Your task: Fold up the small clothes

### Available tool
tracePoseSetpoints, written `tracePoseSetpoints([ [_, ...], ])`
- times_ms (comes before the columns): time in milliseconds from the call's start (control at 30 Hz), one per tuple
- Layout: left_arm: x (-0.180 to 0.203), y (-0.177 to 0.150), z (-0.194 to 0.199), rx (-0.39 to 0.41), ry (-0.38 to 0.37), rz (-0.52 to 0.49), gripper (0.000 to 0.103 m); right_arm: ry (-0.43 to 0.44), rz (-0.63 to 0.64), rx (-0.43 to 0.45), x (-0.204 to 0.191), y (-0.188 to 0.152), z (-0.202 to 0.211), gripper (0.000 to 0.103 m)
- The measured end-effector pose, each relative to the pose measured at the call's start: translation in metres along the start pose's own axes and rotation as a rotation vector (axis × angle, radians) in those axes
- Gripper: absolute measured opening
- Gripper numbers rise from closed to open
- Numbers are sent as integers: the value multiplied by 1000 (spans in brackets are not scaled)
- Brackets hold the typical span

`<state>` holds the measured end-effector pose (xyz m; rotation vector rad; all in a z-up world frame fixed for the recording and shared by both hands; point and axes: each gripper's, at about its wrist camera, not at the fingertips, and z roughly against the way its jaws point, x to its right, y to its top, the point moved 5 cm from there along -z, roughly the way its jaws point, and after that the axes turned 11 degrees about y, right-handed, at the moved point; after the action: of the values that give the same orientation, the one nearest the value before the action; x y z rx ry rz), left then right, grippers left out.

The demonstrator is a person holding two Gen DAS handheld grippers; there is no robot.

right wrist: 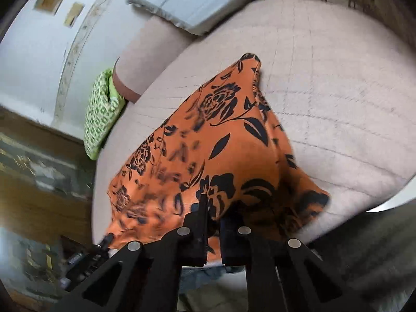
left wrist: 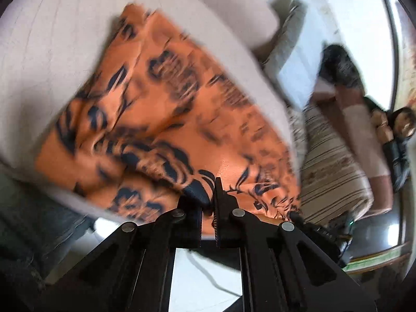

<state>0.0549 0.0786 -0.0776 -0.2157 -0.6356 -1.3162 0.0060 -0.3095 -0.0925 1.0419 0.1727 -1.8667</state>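
— So where is the garment?

— An orange cloth (left wrist: 161, 119) with a black flower print lies spread on a pale quilted cushion (left wrist: 52, 39). From the left wrist camera it fills the middle of the picture, blurred, running from about 11 o'clock down to 5 o'clock.

— And the left gripper (left wrist: 212, 195)?

— At 6 o'clock, its jaws are together, pinching a dark-printed fold at the cloth's near edge.

— What about the other side?

— In the right wrist view the same cloth (right wrist: 228, 140) rises to a point near 12 o'clock and widens toward the bottom. The right gripper (right wrist: 213, 208) sits at 6 o'clock with its jaws closed on the near hem; cloth bunches up between them.

— Anything else around?

— A green patterned cushion (right wrist: 100, 119) at 9 o'clock in the right view, tucked against the pale cushion's (right wrist: 338, 91) edge, and a light grey pillow (right wrist: 197, 2) at 12 o'clock. In the left view a striped fabric (left wrist: 330, 161) lies at 3 o'clock, just beside the pale cushion, and a person (left wrist: 400, 130) sits at the far right edge. Blue denim (left wrist: 39, 234) shows at 8 o'clock.
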Motion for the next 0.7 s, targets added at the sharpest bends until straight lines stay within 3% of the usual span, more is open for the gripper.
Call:
tracePoseSetpoints([
  [67, -16, -6, -28, -86, 79, 38, 6, -89, -25, -90, 15, -10, -23, 6],
  [133, -23, -9, -44, -149, 86, 75, 5, -160, -25, -118, 21, -10, -37, 6],
  [267, -9, -8, -27, -66, 133, -31, 6, -199, 55, -78, 6, -5, -31, 6],
  [367, -16, -10, -40, -114, 157, -18, 6, -241, 20, -129, 18, -9, -44, 6],
  [500, -23, -9, -44, -140, 121, 44, 9, -154, -42, -107, 21, -6, -35, 6],
  [700, -21, -12, -27, -106, 177, 14, 15, -95, -73, -74, 22, -6, -15, 8],
])
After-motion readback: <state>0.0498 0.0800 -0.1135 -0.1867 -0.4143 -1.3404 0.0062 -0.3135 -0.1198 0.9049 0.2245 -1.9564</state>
